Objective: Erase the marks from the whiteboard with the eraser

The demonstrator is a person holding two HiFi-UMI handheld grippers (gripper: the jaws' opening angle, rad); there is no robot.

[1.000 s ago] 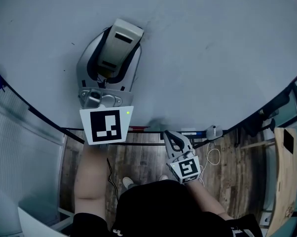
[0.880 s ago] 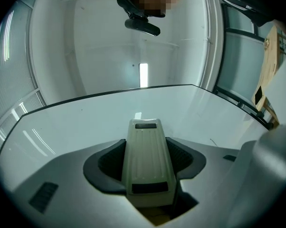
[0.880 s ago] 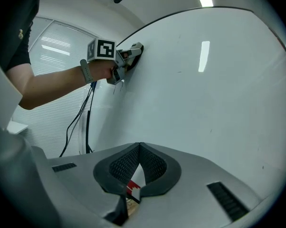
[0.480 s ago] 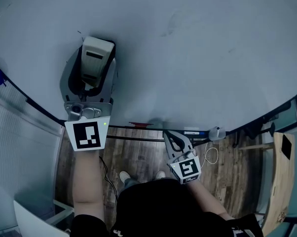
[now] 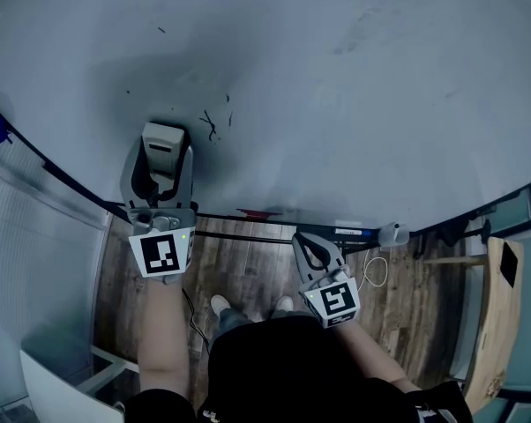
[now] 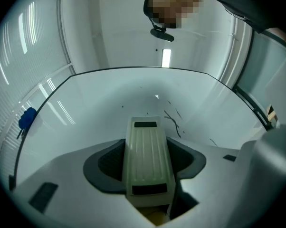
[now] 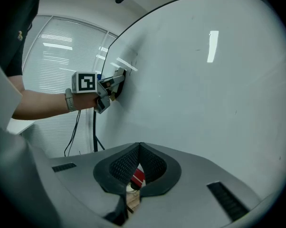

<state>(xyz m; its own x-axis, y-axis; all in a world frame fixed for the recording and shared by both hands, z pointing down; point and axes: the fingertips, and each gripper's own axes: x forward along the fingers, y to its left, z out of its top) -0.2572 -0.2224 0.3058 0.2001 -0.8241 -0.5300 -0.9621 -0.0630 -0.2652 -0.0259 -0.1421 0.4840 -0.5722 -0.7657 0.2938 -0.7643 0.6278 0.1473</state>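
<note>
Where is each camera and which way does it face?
Head view: on the head, looking down the whiteboard; left gripper, right gripper, forearms show.
Left gripper view: on the left gripper, faces the whiteboard over the eraser its jaws hold.
Right gripper view: on the right gripper, jaws shut, looks along the whiteboard at the left gripper.
Shared: head and left gripper views show the marks.

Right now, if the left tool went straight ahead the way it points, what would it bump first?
The whiteboard. The left tool is shut on the eraser, whose front end leads toward bare board just left of the black marks. It may already touch the board; the depth is unclear.
</note>
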